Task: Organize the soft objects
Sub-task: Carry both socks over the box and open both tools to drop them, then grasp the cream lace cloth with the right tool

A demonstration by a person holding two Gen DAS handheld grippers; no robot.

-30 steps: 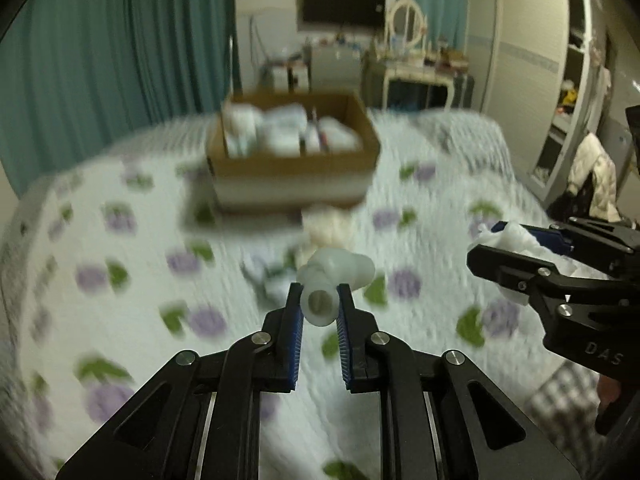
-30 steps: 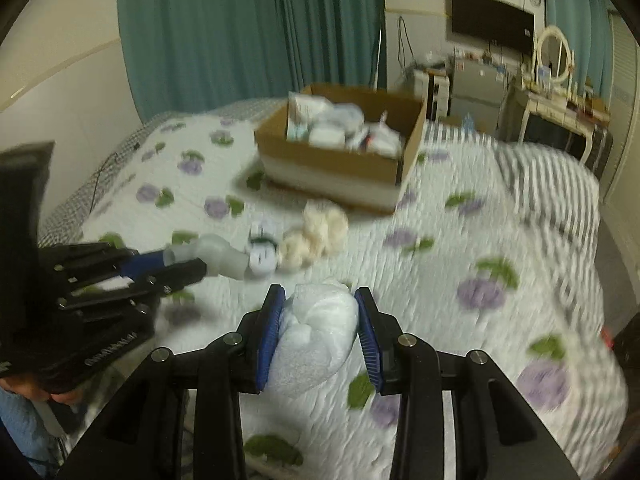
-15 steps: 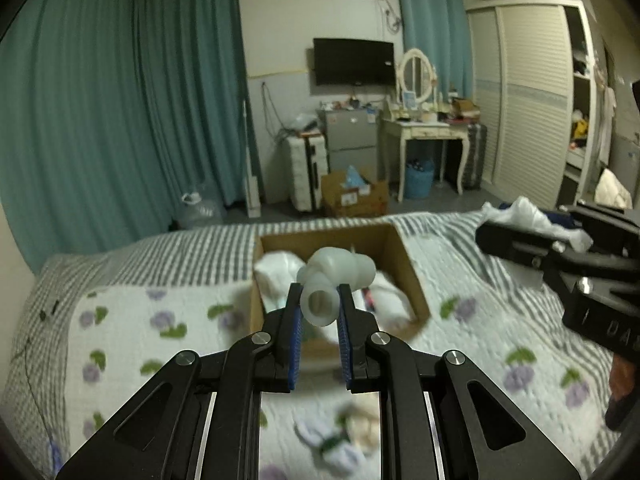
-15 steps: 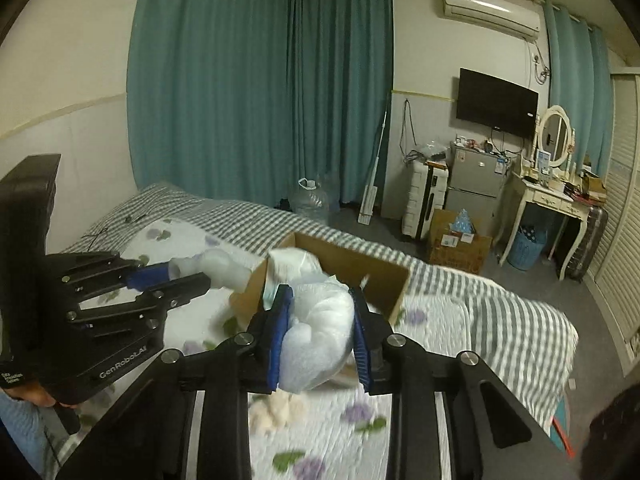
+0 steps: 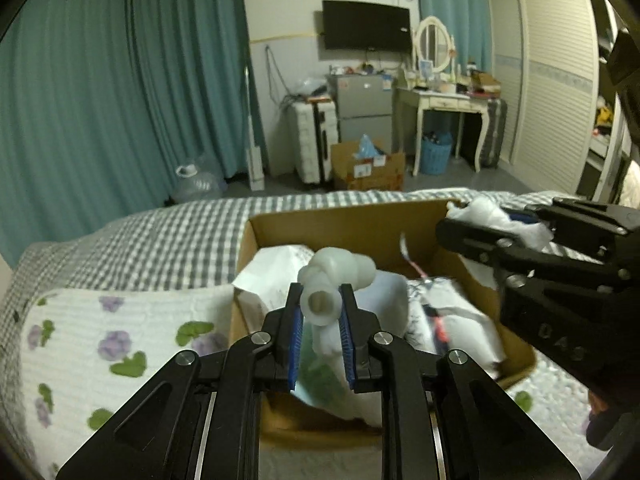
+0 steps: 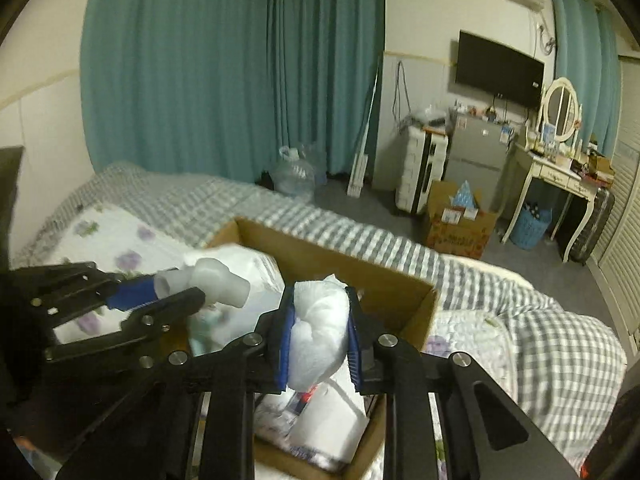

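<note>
My left gripper is shut on a white soft tube-shaped toy and holds it above the open cardboard box on the bed. The toy also shows in the right wrist view. My right gripper is shut on a white crumpled soft cloth, also above the box. The right gripper shows in the left wrist view over the box's right side. The box holds several white soft packs.
The bed has a flowered white quilt and a grey checked blanket. Beyond it are teal curtains, a floor box, a small fridge, a dressing table and a wardrobe.
Both grippers have moved forward and down over the box, which now fills the lower view. Each still holds its object; the bed's loose toys have left view.
</note>
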